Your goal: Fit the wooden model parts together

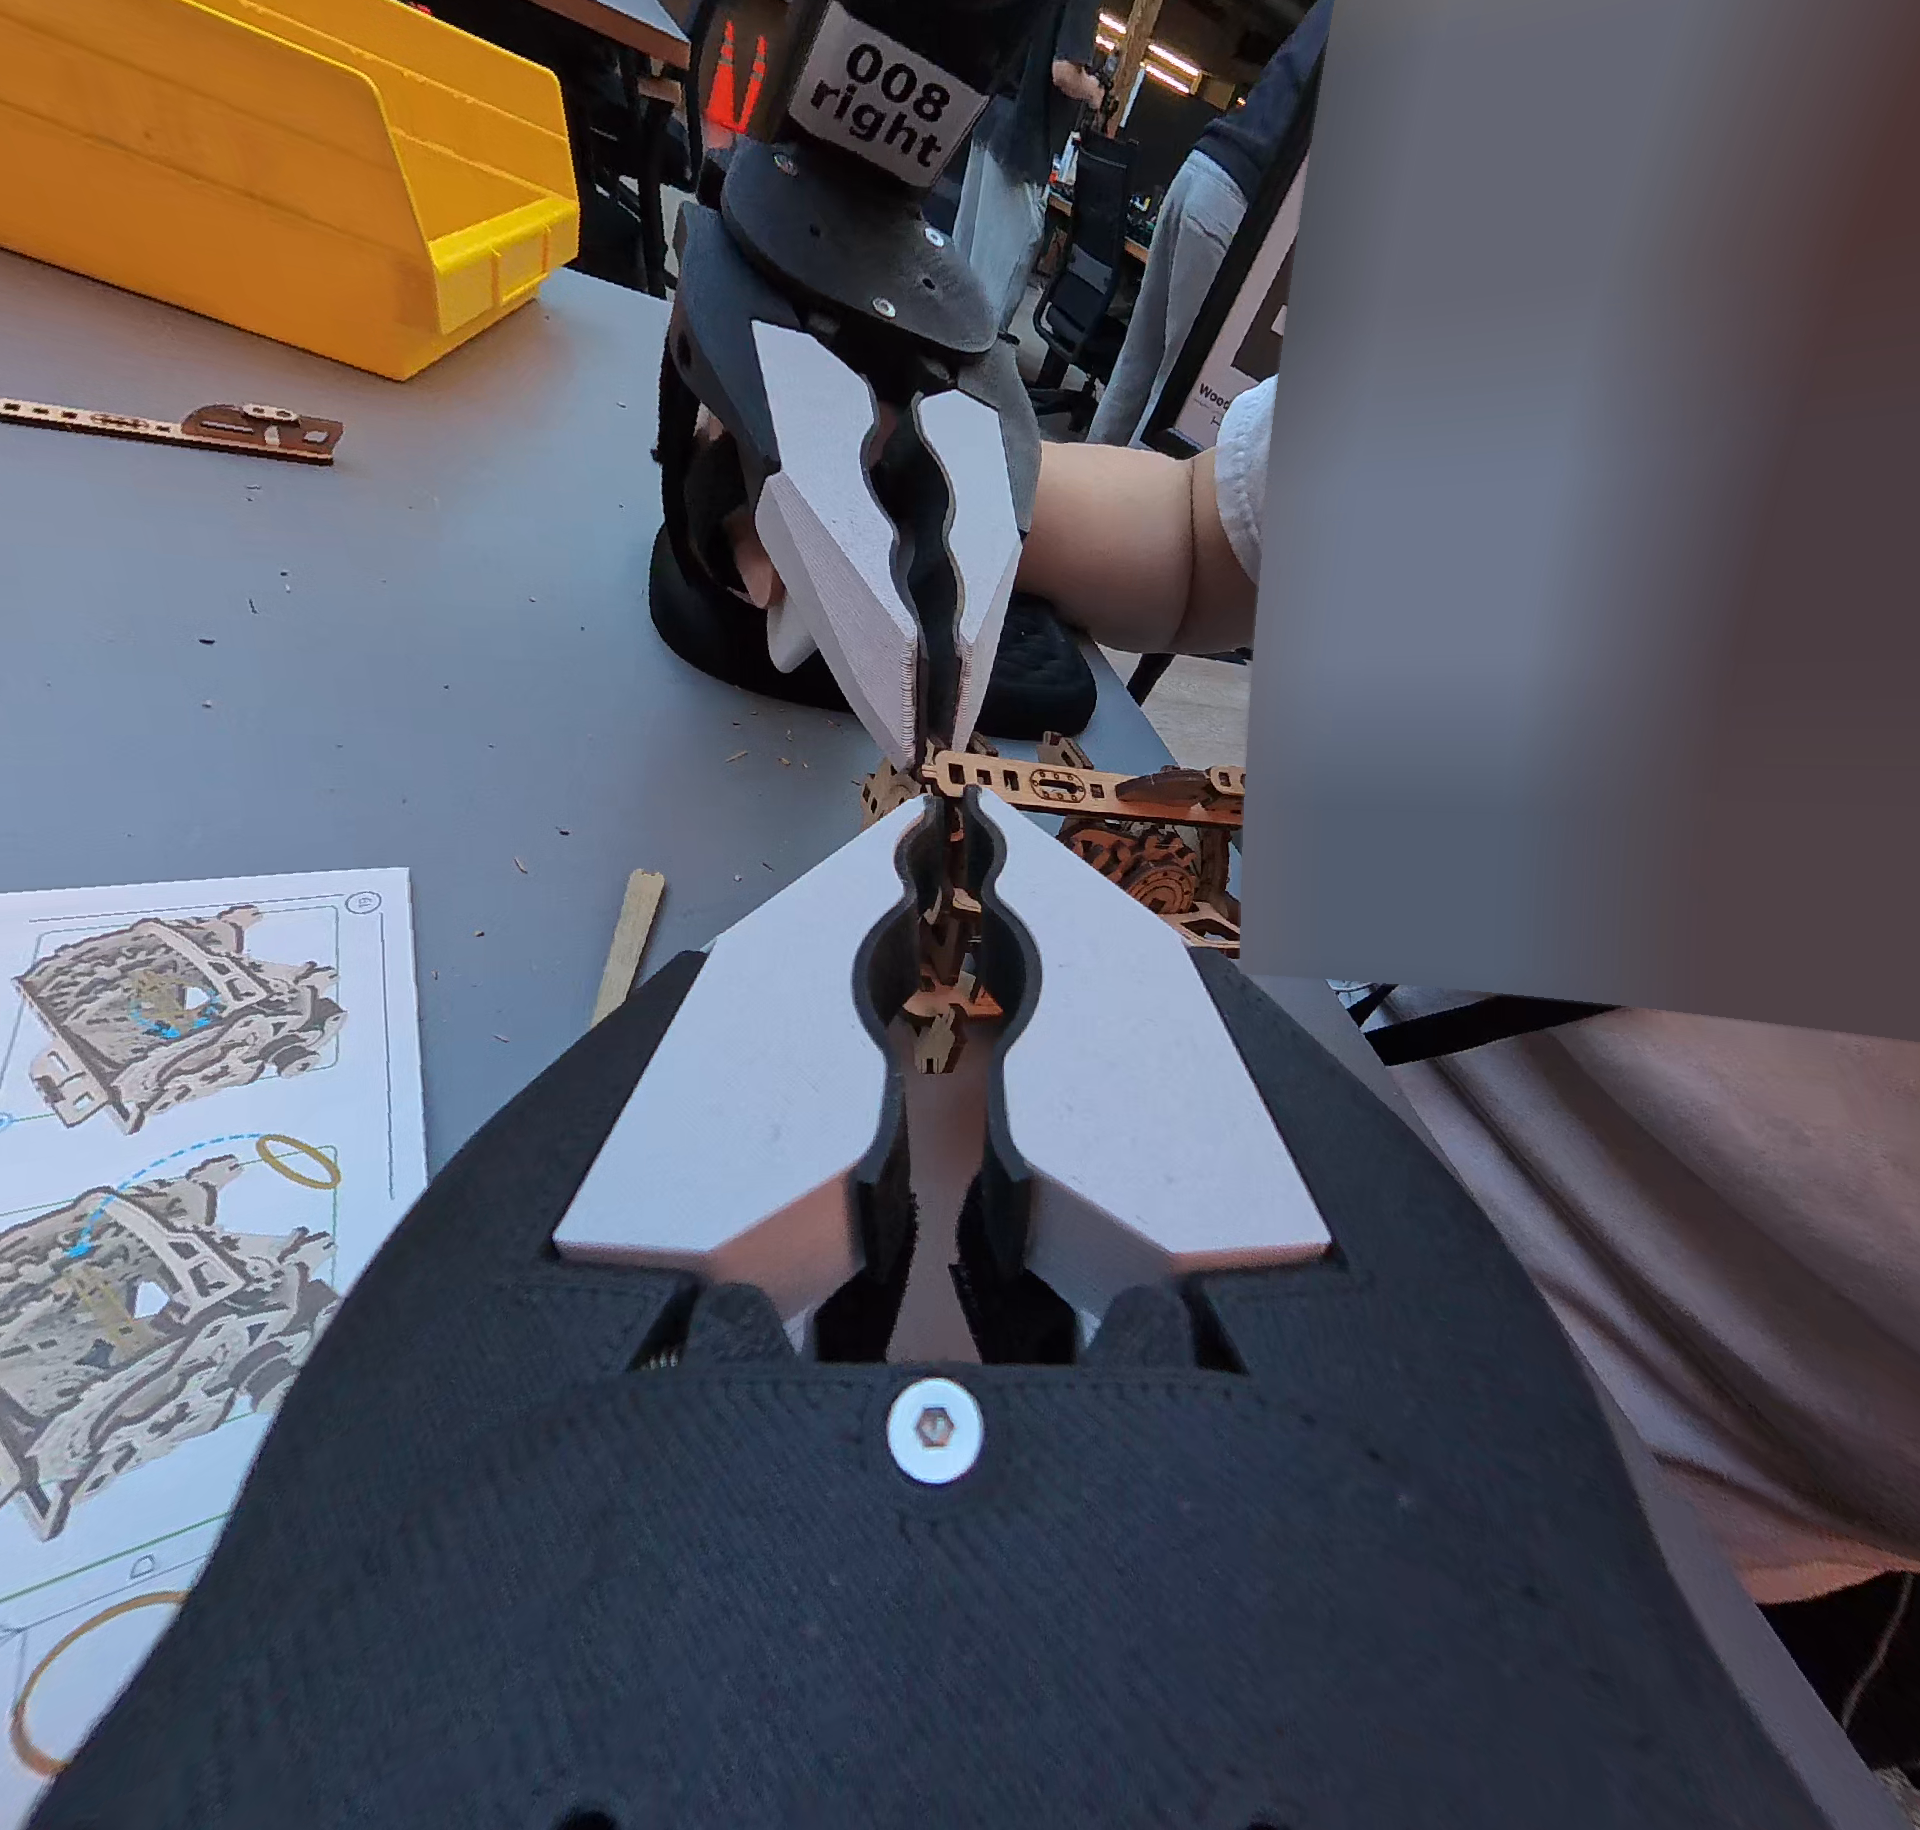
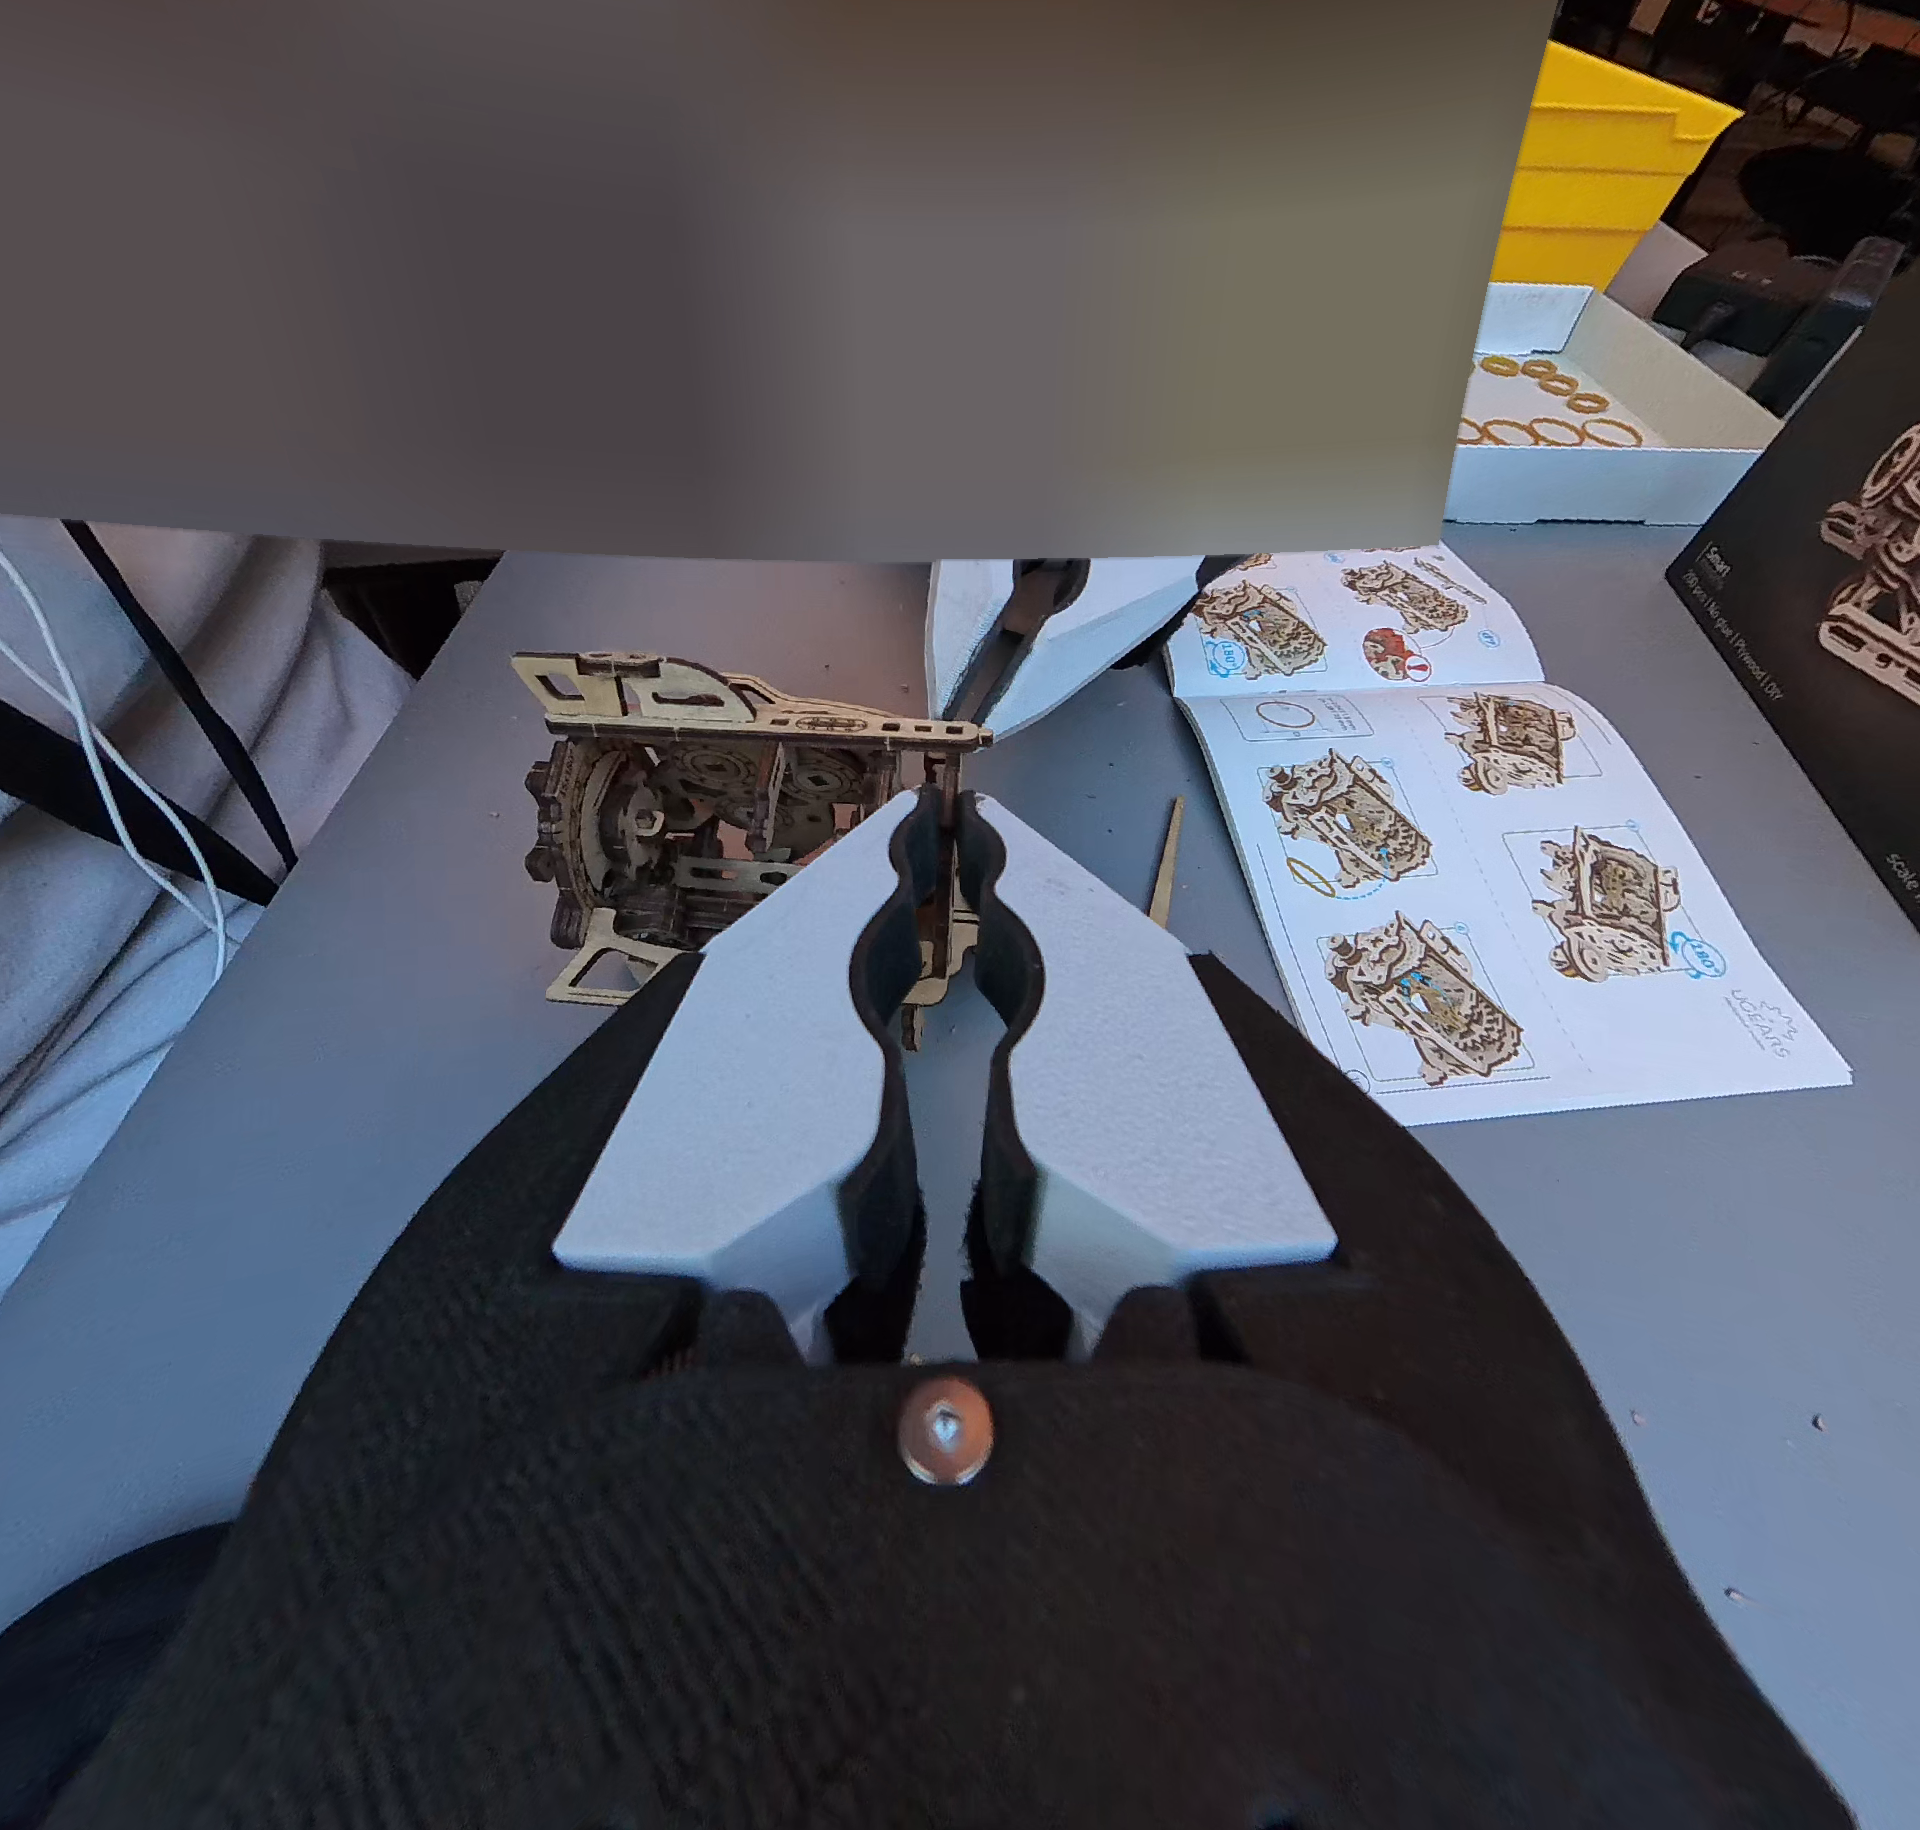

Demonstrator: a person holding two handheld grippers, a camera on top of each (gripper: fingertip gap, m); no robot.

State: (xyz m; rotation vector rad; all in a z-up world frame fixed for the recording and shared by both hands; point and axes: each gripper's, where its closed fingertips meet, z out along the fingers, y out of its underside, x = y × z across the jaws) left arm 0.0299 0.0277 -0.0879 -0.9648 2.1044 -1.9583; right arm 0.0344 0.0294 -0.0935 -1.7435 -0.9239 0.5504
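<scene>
The wooden model [image 2: 686,824], a gear-filled frame, stands on the grey table [image 2: 312,1001] under a long slotted top bar [image 2: 790,726]. My right gripper [image 2: 940,798] is shut on a thin upright wooden piece at the model's near end. My left gripper [image 2: 977,720] comes in from the far side, its tips at the end of the top bar. In the left wrist view my left gripper [image 1: 945,809] is shut on the model's end [image 1: 940,1001], with wood showing between the jaws. The right gripper [image 1: 940,746] meets it tip to tip from above, beside the bar [image 1: 1070,788].
An open instruction booklet [image 2: 1455,897] lies right of the model, with a thin wooden stick [image 2: 1169,855] beside it. A white tray [image 2: 1621,481] holds rubber bands. A yellow bin [image 1: 260,149], a loose wooden strip [image 1: 177,424] and a black box [image 2: 1829,585] are nearby. A person's forearm [image 1: 1122,544] reaches in. The grippers are tip to tip, or close to it.
</scene>
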